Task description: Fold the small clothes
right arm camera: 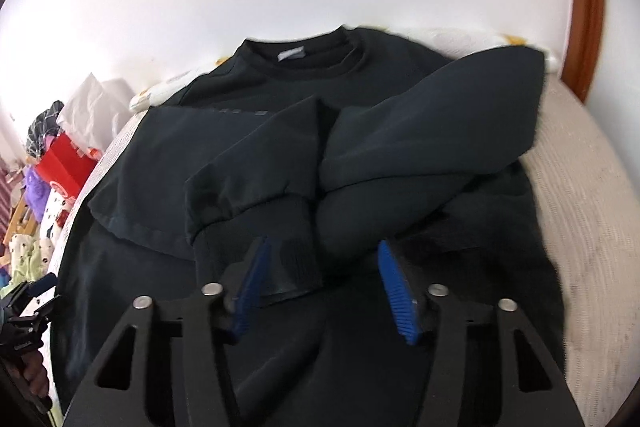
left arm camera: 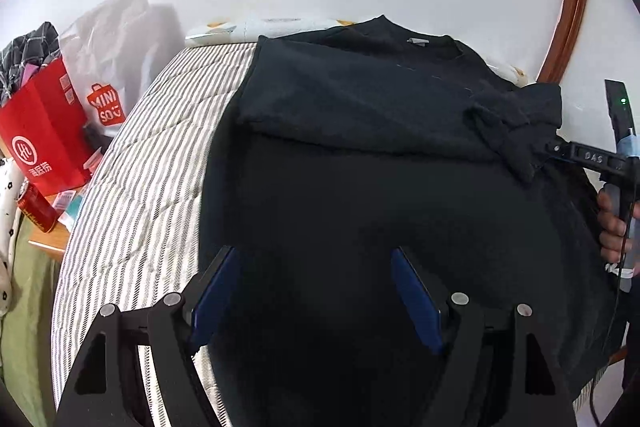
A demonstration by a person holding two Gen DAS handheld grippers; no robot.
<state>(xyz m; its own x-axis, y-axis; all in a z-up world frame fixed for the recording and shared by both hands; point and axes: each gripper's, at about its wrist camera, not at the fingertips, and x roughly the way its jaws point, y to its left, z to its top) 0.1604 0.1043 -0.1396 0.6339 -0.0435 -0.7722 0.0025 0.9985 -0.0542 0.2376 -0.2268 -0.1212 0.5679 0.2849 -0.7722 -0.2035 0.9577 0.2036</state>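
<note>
Sweatshirt [left arm camera: 360,147] lies flat, collar far.

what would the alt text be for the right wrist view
A black sweatshirt lies flat on a bed, collar toward the white wall, both sleeves folded in across its chest. The right gripper stands open just above it, blue pads either side of a ribbed cuff without pressing it. At far left, clutter with a red box.

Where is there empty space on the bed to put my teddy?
The striped bedcover lies bare left of the black sweatshirt, up to the bed's edge. Another bare strip shows right of it. The bedside table with the red bag and can is crowded.
</note>
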